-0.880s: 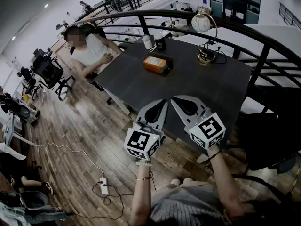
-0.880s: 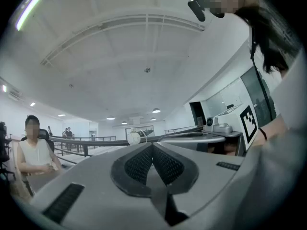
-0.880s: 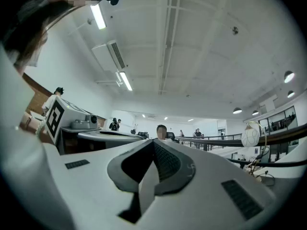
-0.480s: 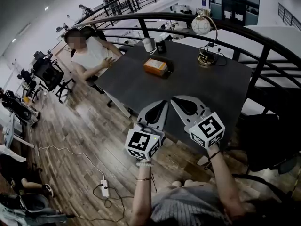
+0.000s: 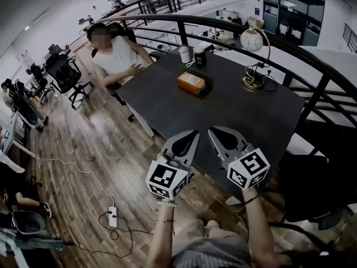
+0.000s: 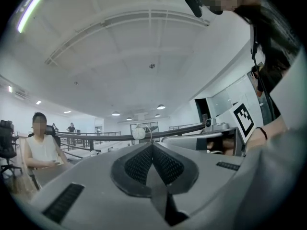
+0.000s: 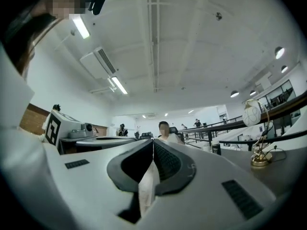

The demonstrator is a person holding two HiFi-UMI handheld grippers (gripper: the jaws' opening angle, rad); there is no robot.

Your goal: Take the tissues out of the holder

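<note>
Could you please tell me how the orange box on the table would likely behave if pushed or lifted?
The orange box looks low and flat, so it probably slides rather than tips. Nothing visibly pins it to the smooth dark table, so it may shift under a tug.

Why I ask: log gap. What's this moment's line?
left tool: shut | right tool: shut | both: at near edge of table | holder: on table, untouched

Globe lamp (image 5: 252, 39) on dark table (image 5: 245, 116); seated person (image 5: 114, 57) at far-left edge
</note>
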